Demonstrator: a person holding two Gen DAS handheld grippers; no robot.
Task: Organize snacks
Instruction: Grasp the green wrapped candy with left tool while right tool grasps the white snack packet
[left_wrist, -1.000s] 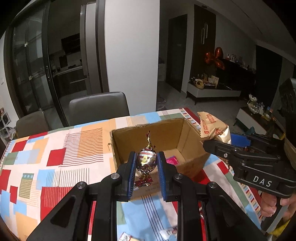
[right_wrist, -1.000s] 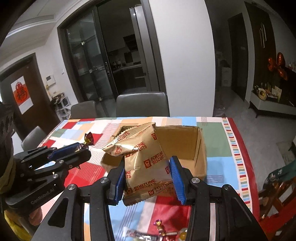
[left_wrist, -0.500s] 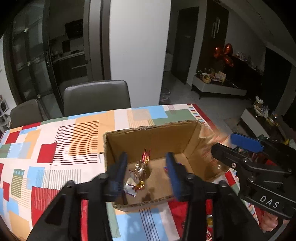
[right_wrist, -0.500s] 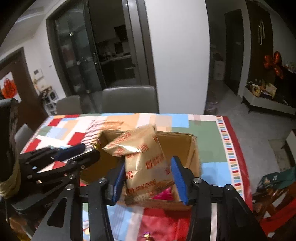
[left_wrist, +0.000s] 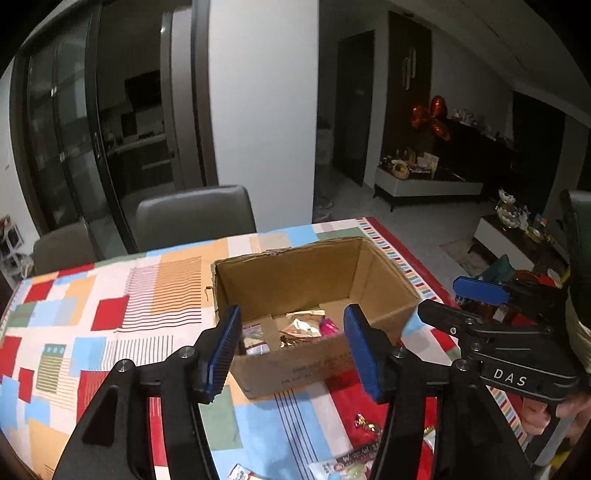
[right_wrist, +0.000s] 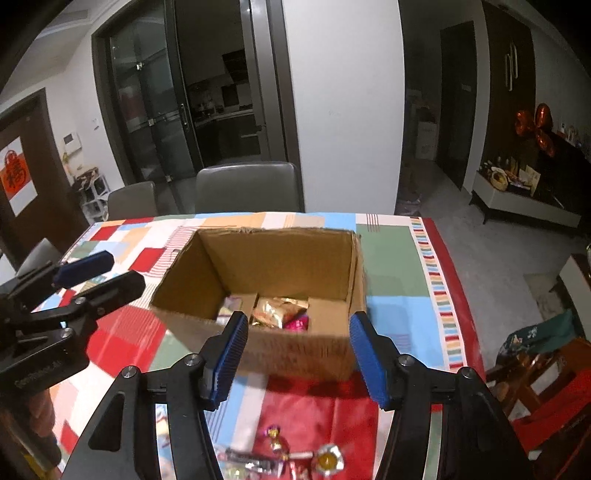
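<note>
cardboard box (left_wrist: 317, 291) with snack packets (right_wrist: 280, 312) inside, both grippers' jaws spread wide and empty just before it

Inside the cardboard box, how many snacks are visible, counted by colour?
Gold packet: 1
Pink wrapper: 1
Pale packet: 1
Total: 3 visible in the cardboard box; more may lie hidden behind its near wall.
</note>
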